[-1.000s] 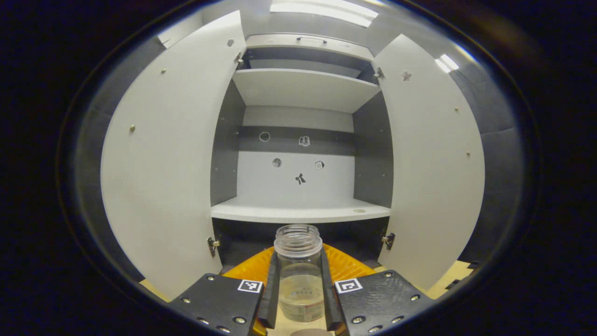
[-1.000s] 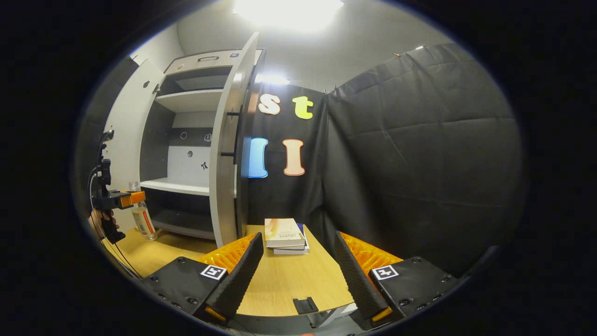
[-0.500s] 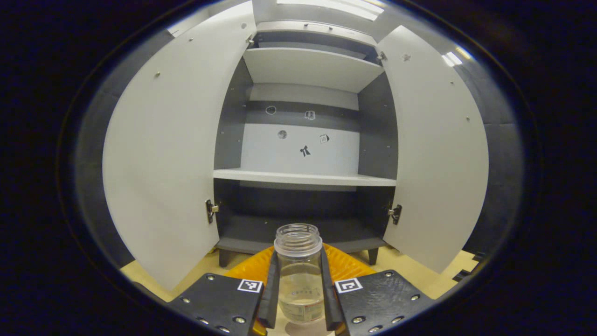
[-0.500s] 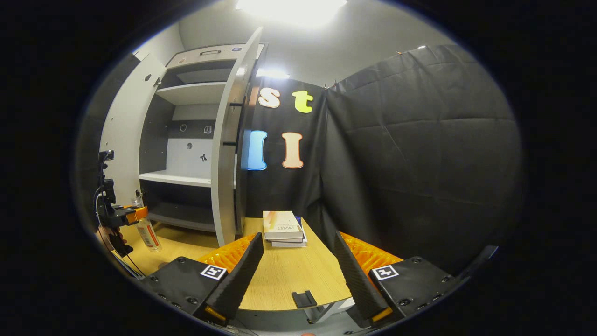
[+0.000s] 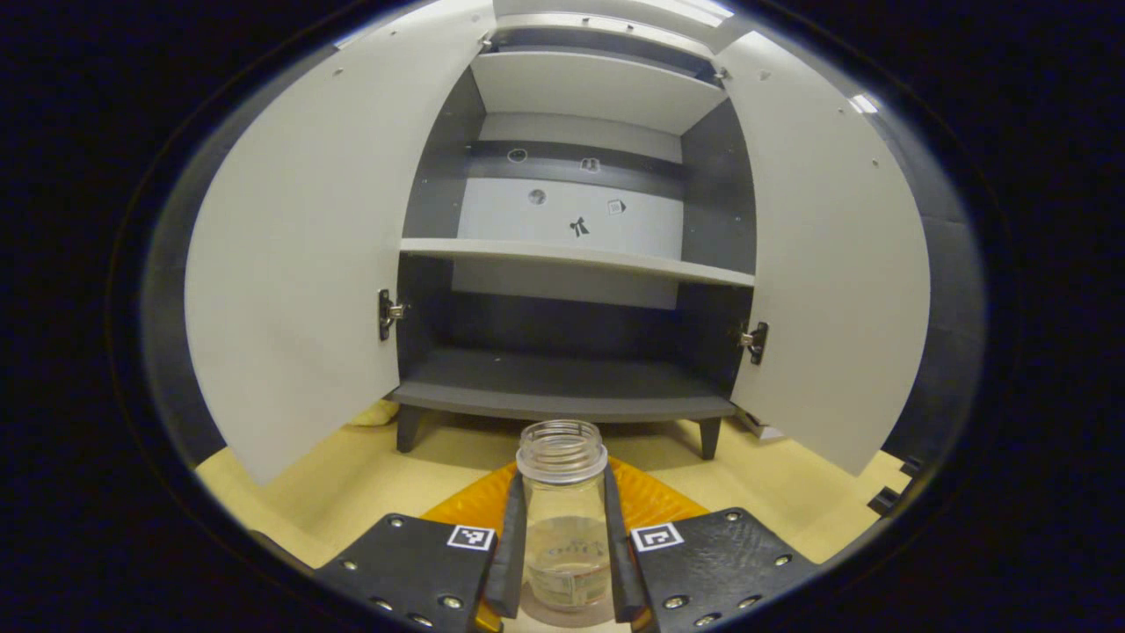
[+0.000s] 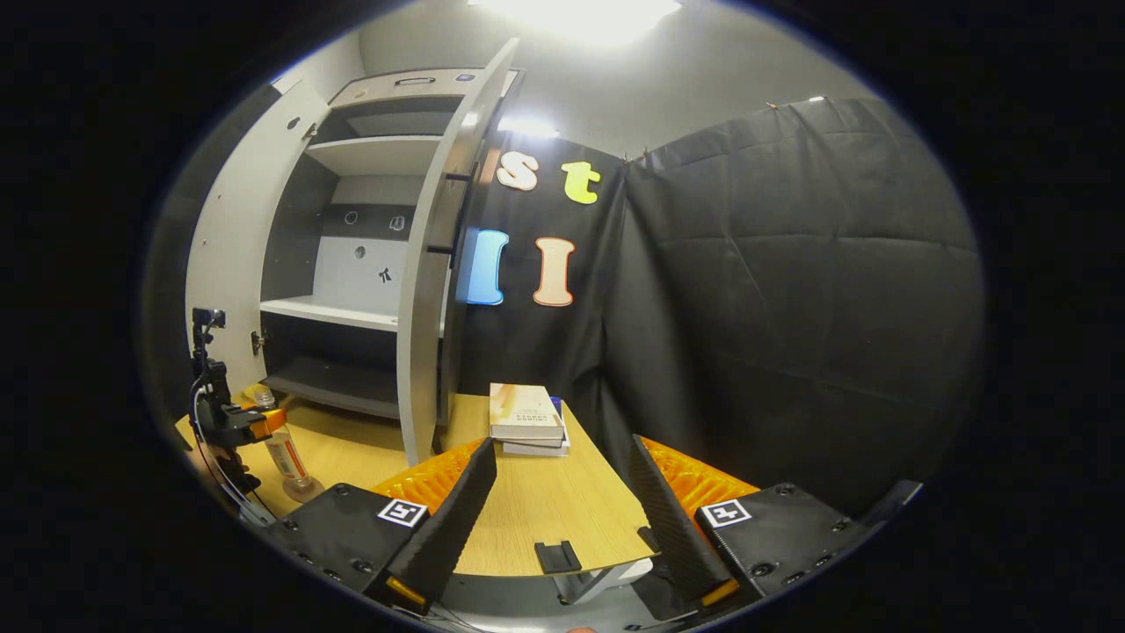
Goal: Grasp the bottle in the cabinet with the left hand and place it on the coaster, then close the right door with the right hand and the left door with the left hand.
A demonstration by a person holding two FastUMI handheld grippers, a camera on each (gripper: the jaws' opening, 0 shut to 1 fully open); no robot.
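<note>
Left gripper view: left tongs (image 5: pixel 562 563) clamp the bottle (image 5: pixel 562 527) between them; right tongs (image 6: pixel 562 519) gape.

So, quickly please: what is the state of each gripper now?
Left gripper: closed on the bottle.
Right gripper: open, holding nothing.

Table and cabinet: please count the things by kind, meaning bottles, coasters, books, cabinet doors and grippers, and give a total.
Bottles: 1, the bottle
Coasters: 1, the coaster
Books: 2, the stacked books
Cabinet doors: 2, left door and right door, both open
Grippers: 2, left gripper and right gripper
Total: 8
</note>
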